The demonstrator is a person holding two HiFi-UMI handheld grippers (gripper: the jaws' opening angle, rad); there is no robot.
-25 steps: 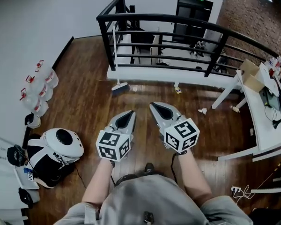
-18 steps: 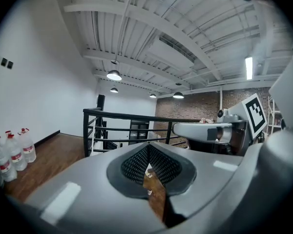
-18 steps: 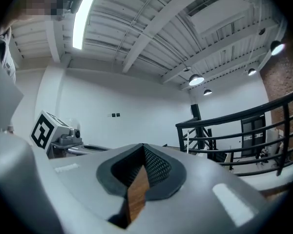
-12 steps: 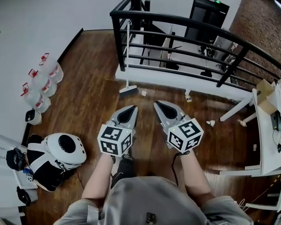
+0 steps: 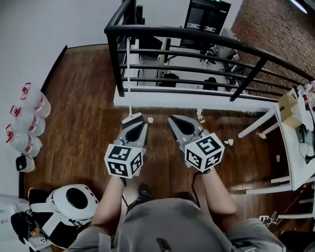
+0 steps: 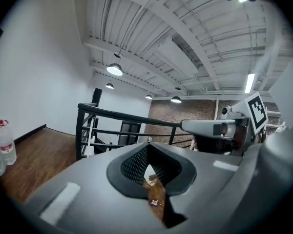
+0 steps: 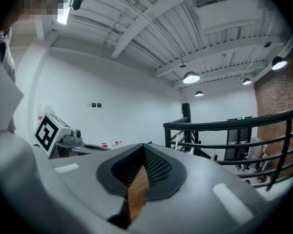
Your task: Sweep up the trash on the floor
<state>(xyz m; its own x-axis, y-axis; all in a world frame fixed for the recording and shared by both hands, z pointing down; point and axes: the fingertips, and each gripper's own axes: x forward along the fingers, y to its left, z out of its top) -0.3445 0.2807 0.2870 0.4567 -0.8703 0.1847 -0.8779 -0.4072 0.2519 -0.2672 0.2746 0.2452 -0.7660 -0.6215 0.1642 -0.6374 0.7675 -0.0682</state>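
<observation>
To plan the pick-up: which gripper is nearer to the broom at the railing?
Left. The left gripper is just in front of the broom; the right gripper is farther off, to its right.

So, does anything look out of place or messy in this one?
Yes: small scraps of trash lie scattered on the wooden floor along the foot of the railing, from just ahead of the left gripper across to the table leg. Nothing else stands out.

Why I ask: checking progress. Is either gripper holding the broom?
No, the left gripper and right gripper are shut on nothing, and the broom stands at the railing.
</observation>
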